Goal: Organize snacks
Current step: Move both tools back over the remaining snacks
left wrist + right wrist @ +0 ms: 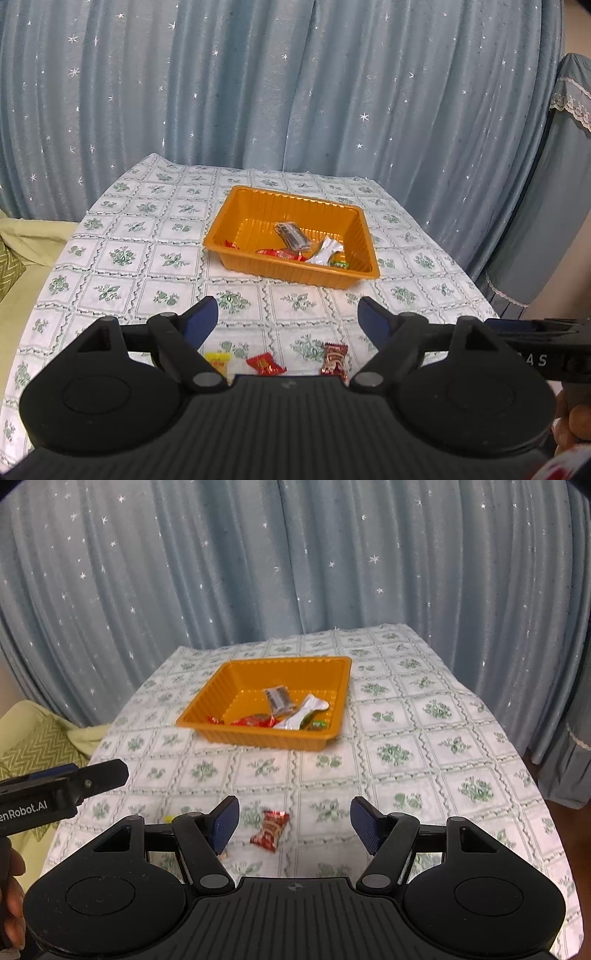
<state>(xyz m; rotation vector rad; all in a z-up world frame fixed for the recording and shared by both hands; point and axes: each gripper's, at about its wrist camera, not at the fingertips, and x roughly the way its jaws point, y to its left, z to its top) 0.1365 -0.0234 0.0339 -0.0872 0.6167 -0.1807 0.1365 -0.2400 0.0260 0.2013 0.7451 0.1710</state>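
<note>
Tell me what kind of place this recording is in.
Probably a home room: a table under a floral tablecloth, star-print curtains behind it, and an orange tray of wrapped snacks.

Backdrop: blue-grey curtain [258, 85] full width behind everything, heavy vertical folds, small white star print. Even, soft lighting, no hard shadows. Desk [122, 258] is covered by a white cloth with a grid of green floral squares; the cloth hangs over the far edge and wrinkles a bit at the back left corner. Left of the desk: pale yellow-green bedding or sofa cover [33, 236] with a green zigzag-pattern cushion [9, 273] on it. Right side: something draped in the same blue-grey fabric with white lace trim [569, 99], shape underneath unclear. Sliver of brown floor at the right edge [535, 764].
</note>
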